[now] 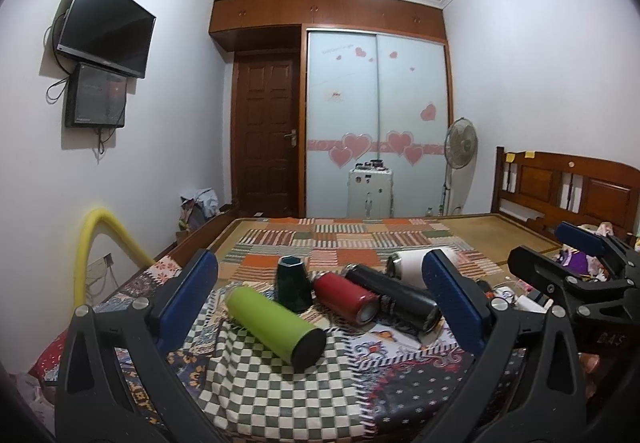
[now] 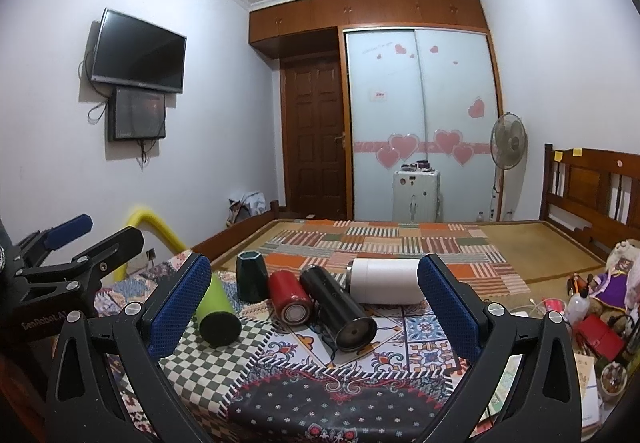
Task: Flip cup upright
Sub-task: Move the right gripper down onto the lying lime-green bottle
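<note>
Cups: green [image 1: 276,327], red [image 1: 346,293], black [image 1: 394,301], white [image 1: 416,267] lie sideways on bed [image 1: 280,395], 12 o'clock of both grippers [image 1: 320,299] [image 2: 316,307]; jaws wide, empty. None flipped yet.

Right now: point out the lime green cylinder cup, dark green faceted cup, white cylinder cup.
lime green cylinder cup [image 1: 269,319], left wrist view, mid side wall
dark green faceted cup [image 1: 293,285], left wrist view, front wall
white cylinder cup [image 2: 386,280], right wrist view, side wall
</note>
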### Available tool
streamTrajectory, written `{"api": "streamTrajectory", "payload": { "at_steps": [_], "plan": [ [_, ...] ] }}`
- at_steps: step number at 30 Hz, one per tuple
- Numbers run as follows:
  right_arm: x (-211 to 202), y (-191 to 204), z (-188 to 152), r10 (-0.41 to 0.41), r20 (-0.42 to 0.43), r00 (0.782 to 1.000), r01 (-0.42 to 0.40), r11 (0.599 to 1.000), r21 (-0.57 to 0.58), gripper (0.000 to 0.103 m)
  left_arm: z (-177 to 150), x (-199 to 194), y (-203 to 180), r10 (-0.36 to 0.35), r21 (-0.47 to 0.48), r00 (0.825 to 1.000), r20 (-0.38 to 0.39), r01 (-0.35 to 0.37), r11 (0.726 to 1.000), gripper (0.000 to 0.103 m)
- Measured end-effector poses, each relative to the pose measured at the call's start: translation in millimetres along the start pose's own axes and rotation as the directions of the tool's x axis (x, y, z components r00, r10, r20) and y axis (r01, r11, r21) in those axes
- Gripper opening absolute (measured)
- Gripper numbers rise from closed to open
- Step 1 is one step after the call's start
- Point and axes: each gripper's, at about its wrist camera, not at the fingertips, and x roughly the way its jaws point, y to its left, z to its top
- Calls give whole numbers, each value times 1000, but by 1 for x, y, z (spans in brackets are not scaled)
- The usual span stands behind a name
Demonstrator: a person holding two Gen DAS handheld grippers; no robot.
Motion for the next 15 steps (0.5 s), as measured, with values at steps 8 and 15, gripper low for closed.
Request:
{"api": "streamTrajectory", "payload": {
  "at_steps": [8,15],
  "plan": [
    [64,24,0,89,-155,984,-105,990,-99,103,-17,17,44,96,-11,994,-51,-97,995,103],
    [135,71,-8,182,-333,925,-266,937,-228,103,-30,31,83,166,-35,982,-93,-170,985,103]
  ]
}}
